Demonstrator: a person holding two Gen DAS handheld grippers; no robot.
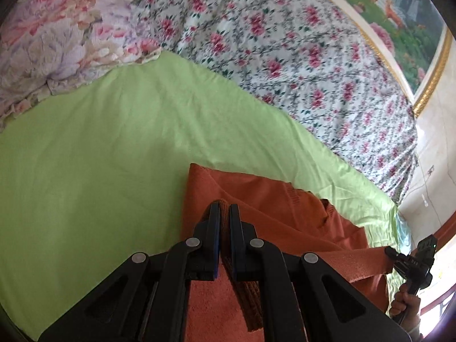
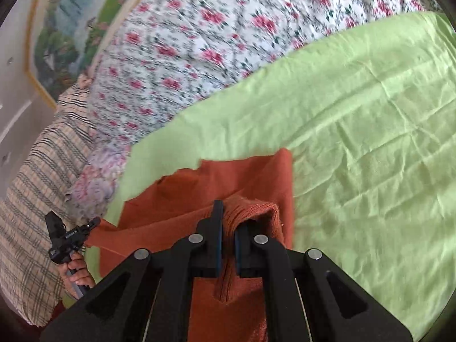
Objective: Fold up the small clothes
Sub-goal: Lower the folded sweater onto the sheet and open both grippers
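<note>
nearest in the left wrist view: left gripper (image 1: pixel 224 213), jaws drawn narrow and clamped on a ribbed, darker edge of the rust-orange knit garment (image 1: pixel 273 213), with that edge pinched between the blue-lined pads and trailing down below them. also seen small at the left of the right wrist view (image 2: pixel 95 222), gripped by a bare hand (image 2: pixel 75 273), fingertips meeting a corner of the same garment.

nearest in the right wrist view: right gripper (image 2: pixel 229 216), jaws narrow and closed on a bunched fold of the knit garment (image 2: pixel 176 199), fabric humping up over the right-hand finger. again visible at the far right of the left wrist view (image 1: pixel 389 252), held by a hand (image 1: pixel 404 303), touching the garment's stretched edge; cannot tell jaw state from that angle.

just beyond both grippers: garment lifted at two points and stretched taut between them, the rest lying spread on a light green sheet (image 1: pixel 99 156), also broad and creased in the right wrist view (image 2: pixel 356 142).

farther on: a white bedcover with pink flowers (image 1: pixel 270 42) bordering the green sheet, shown too in the right wrist view (image 2: pixel 199 42). beside it a pale floral pillow (image 1: pixel 51 42) touching the sheet's far edge, and a striped plaid blanket (image 2: pixel 37 185) at the left of the right wrist view.

farthest: a gold-framed landscape painting (image 1: pixel 399 14) on the wall, also in the right wrist view (image 2: pixel 65 28).
</note>
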